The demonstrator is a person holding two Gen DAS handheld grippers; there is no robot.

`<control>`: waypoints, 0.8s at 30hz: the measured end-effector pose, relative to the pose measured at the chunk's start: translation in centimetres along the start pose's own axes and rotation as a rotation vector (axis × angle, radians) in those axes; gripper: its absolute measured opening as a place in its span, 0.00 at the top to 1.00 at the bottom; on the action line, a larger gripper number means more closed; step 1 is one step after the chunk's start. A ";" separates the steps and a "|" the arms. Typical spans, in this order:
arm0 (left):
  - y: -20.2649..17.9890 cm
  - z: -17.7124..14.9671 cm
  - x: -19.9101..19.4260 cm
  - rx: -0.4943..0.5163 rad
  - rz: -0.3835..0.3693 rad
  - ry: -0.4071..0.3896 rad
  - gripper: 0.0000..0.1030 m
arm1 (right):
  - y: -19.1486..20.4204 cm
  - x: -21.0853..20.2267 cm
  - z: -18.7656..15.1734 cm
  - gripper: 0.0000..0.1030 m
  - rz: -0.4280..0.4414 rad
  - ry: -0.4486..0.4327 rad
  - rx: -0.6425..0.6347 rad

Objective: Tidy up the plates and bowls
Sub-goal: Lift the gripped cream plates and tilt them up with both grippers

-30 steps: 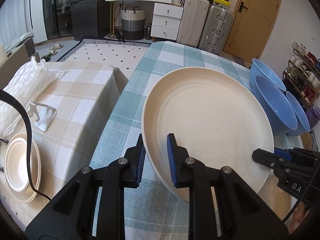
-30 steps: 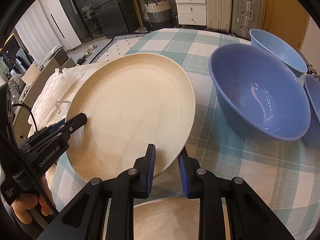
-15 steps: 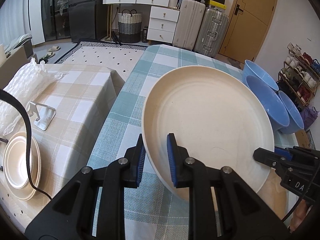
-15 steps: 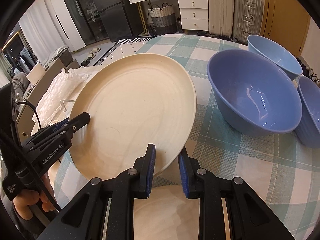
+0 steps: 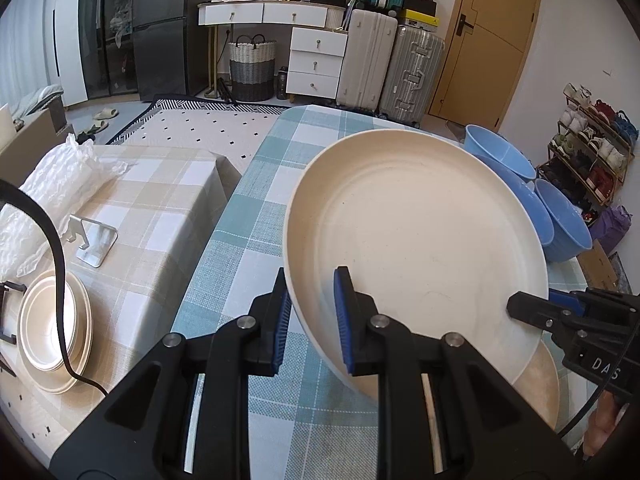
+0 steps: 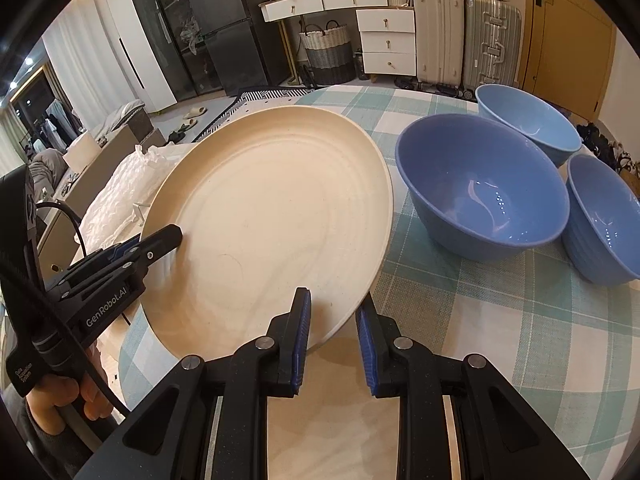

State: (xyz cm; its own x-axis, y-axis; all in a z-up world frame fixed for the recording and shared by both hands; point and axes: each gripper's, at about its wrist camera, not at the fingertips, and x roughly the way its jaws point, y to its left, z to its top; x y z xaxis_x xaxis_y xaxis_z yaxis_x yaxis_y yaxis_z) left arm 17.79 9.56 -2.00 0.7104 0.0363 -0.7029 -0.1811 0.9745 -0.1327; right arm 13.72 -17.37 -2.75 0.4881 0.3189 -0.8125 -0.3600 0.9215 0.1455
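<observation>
A large cream plate (image 5: 416, 248) is held tilted above the green checked table (image 5: 256, 216). My left gripper (image 5: 312, 320) is shut on its near left rim. My right gripper (image 6: 332, 328) is shut on the plate's (image 6: 272, 216) near right rim. The right gripper also shows in the left wrist view (image 5: 560, 320), and the left gripper shows in the right wrist view (image 6: 132, 256). A second cream plate (image 6: 340, 420) lies flat on the table under the held one. Three blue bowls (image 6: 484, 184) stand to the right.
A side table with a beige checked cloth (image 5: 160, 208) stands to the left. It carries a stack of small cream plates (image 5: 52, 328), a metal stand (image 5: 94, 240) and bubble wrap (image 5: 52, 176). Suitcases and drawers stand at the back.
Both grippers have lifted the plate higher and away from the bowls. The second plate beneath it shows more. The grips have not changed.
</observation>
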 end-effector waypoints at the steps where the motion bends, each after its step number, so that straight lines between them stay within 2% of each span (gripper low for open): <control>1: -0.2 -0.1 -0.3 0.005 0.000 -0.002 0.83 | -0.1 -0.2 -0.1 0.78 0.004 -0.001 0.001; 15: -5.0 -1.7 -2.8 0.080 -0.008 0.006 0.83 | -2.9 -2.7 -3.2 0.78 0.014 -0.037 0.037; 24: -7.4 -3.5 -4.3 0.092 -0.031 0.006 0.83 | -4.3 -4.9 -5.2 0.78 0.002 -0.055 0.056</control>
State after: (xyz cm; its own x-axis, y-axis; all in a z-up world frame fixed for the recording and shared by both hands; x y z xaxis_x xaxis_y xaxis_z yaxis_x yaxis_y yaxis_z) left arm 13.71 1.46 -0.49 0.7106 0.0042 -0.7036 -0.0955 0.9913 -0.0905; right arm 8.70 -24.02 -2.29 0.5309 0.3310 -0.7801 -0.3169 0.9313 0.1795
